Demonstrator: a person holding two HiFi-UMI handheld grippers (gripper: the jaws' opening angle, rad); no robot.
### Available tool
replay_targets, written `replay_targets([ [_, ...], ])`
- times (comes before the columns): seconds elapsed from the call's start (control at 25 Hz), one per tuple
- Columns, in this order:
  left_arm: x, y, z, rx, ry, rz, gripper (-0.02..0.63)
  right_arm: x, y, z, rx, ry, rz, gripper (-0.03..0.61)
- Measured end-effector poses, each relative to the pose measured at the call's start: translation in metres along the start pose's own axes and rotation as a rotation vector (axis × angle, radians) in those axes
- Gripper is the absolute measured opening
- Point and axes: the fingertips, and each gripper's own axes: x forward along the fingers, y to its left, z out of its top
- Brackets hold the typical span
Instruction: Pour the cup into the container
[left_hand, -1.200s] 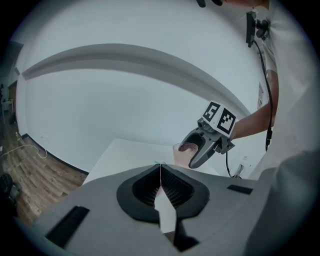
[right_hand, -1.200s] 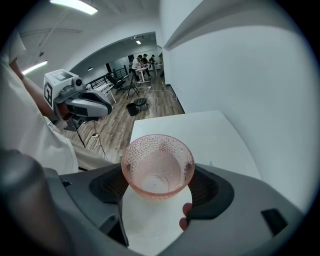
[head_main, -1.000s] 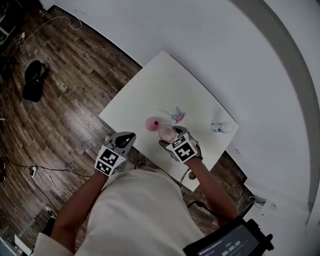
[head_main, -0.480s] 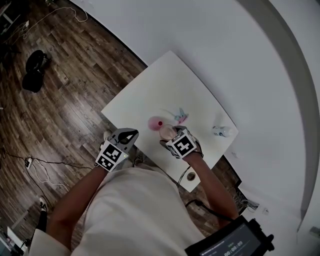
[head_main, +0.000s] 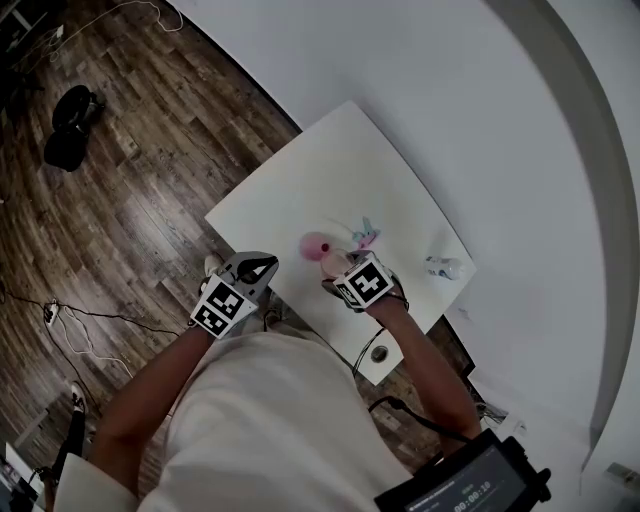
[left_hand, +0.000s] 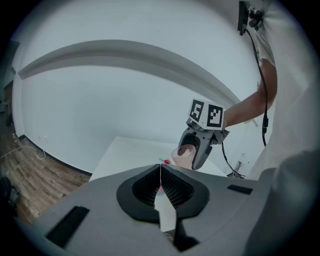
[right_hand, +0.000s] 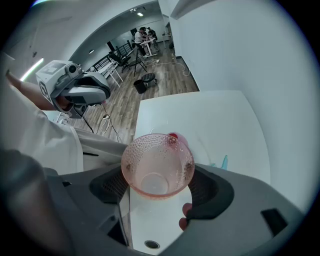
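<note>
My right gripper (head_main: 336, 270) is shut on a pink dimpled cup (right_hand: 157, 165), held over the white table's (head_main: 300, 190) near edge. In the right gripper view I look into the cup's mouth and see nothing inside. Just beyond its rim sits the pink container (head_main: 316, 245), with something red (right_hand: 173, 136) in it. The cup (left_hand: 184, 156) and right gripper (left_hand: 200, 145) also show in the left gripper view. My left gripper (head_main: 262, 263) hangs off the table's near left edge, jaws shut with nothing between them.
A small blue and pink item (head_main: 366, 235) lies on the table past the container. A clear object (head_main: 443, 267) stands near the right edge. A black object (head_main: 70, 125) and cables lie on the wooden floor. People and desks stand far off in the room.
The cup in my right gripper has drawn a little closer to the pink container. My left gripper has stayed about where it was.
</note>
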Motion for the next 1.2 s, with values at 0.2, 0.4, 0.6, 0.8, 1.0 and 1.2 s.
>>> replay_targets([
  [0.2, -0.001, 0.004, 0.003, -0.005, -0.001, -0.003, 0.012, -0.002, 0.000, 0.005, 0.003, 0.037, 0.017, 0.368],
  [0.4, -0.001, 0.007, 0.003, -0.012, -0.004, -0.007, 0.012, 0.000, 0.000, 0.002, 0.005, 0.076, 0.034, 0.368],
  [0.6, 0.000, 0.010, 0.005, -0.020, -0.009, -0.012, 0.012, 0.000, 0.001, 0.001, 0.013, 0.113, 0.062, 0.368],
  [0.8, 0.001, 0.012, 0.006, -0.027, -0.014, -0.019, 0.012, -0.001, 0.002, 0.002, 0.014, 0.141, 0.087, 0.368],
  [1.0, 0.005, 0.012, 0.006, -0.036, -0.017, -0.024, 0.012, 0.000, 0.001, 0.002, 0.013, 0.167, 0.107, 0.368],
  [1.2, 0.006, 0.016, 0.004, -0.043, -0.021, -0.027, 0.012, 0.003, 0.002, 0.003, 0.005, 0.201, 0.121, 0.368],
])
